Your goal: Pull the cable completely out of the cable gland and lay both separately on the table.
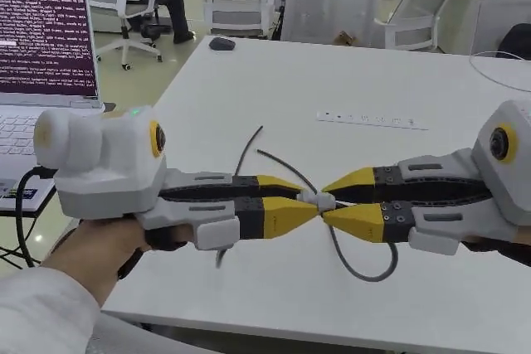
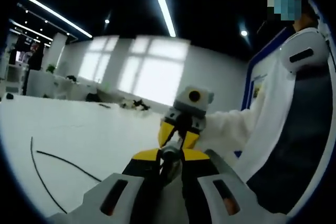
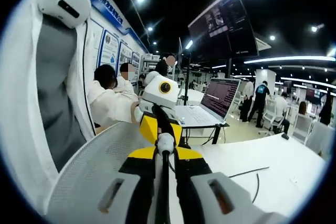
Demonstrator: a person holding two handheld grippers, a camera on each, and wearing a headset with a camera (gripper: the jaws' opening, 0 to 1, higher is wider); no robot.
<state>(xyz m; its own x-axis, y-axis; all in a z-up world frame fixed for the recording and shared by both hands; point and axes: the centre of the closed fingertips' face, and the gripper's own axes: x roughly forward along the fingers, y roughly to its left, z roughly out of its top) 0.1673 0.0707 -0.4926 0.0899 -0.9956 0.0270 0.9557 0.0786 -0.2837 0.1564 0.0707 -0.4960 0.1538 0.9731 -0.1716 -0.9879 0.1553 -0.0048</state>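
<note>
Above the white table, a small pale cable gland hangs between the two yellow-tipped grippers, which meet tip to tip. My left gripper comes in from the left and is shut on the gland. From the right, my right gripper is shut on the grey cable just behind the gland. That cable runs as a dark line between its jaws. One end of the cable arcs up and left. The other end loops down onto the table.
An open laptop stands at the table's left edge. A white power strip and a dark mouse lie farther back. A thin dark wire lies by the left gripper. Office chairs stand beyond the table.
</note>
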